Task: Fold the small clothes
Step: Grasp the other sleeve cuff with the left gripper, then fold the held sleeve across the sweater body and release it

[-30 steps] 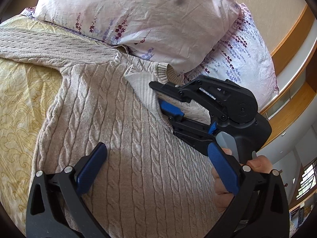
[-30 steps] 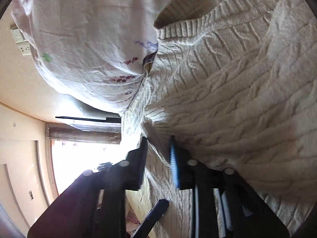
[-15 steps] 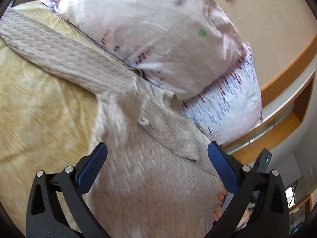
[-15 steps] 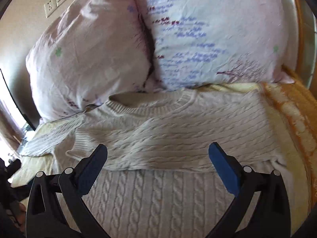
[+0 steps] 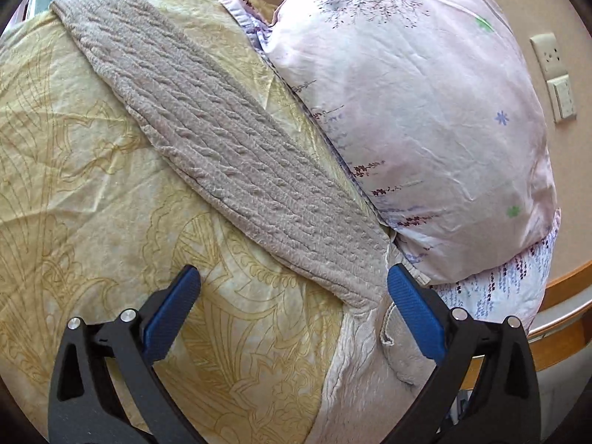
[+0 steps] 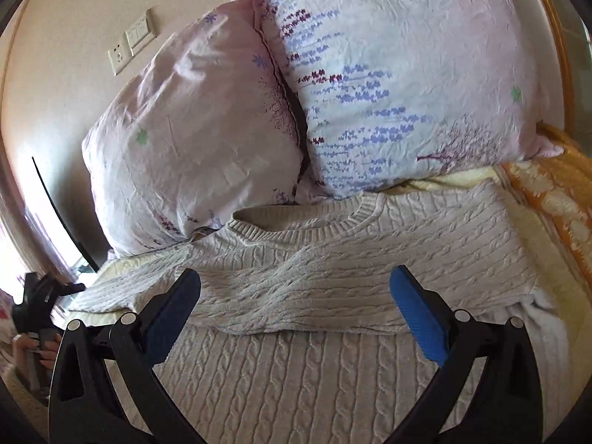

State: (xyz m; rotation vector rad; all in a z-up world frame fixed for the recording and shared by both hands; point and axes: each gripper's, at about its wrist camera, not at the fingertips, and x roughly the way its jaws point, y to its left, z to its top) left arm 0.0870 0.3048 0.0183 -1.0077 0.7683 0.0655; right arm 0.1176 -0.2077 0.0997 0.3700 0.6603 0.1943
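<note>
Left gripper wide open, holding nothing, sweater sleeve stretching ahead on the bedspread, right gripper wide open, empty, above the folded sweater, pillows beyond

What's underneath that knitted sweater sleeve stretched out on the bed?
The outstretched sleeve lies flat on a yellow patterned bedspread, with the pink floral pillow beside its upper edge. Whatever is directly beneath the knit is covered and cannot be seen.
</note>
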